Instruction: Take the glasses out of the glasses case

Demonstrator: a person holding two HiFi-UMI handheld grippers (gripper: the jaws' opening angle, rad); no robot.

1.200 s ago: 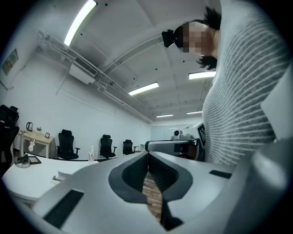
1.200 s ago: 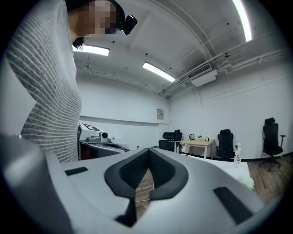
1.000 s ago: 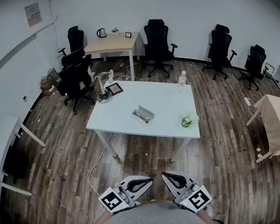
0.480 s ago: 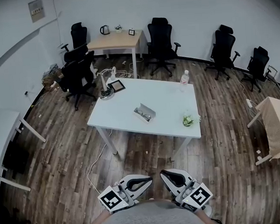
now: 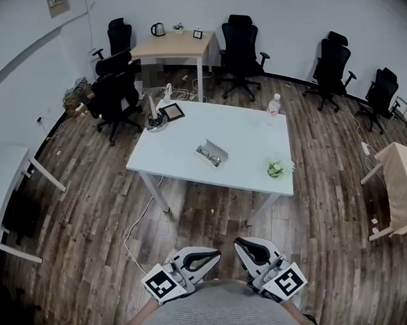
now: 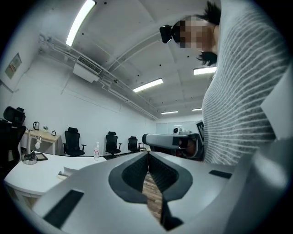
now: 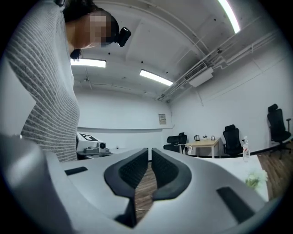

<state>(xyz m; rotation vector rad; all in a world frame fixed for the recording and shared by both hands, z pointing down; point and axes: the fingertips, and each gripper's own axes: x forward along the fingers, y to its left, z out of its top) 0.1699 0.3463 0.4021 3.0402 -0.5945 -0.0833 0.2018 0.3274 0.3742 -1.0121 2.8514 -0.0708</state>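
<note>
At twelve o'clock from the person, well across the wooden floor (image 5: 193, 218), the grey glasses case (image 5: 213, 153) lies on the white desk (image 5: 247, 138), seemingly open, with the dark-framed glasses (image 5: 207, 151) inside. Little has changed this past second: left claw (image 5: 217, 255) and right claw (image 5: 238, 243) stay shut, empty, at waist level. The approach, I reckon, hasn't started.

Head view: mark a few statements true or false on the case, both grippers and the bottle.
1. The glasses case lies open on the white table. True.
2. The left gripper grips the case. False: it is shut on nothing, short of the table.
3. The right gripper is shut and empty. True.
4. The water bottle stands touching the case. False: it stands at the table's far right corner, apart from the case.
</note>
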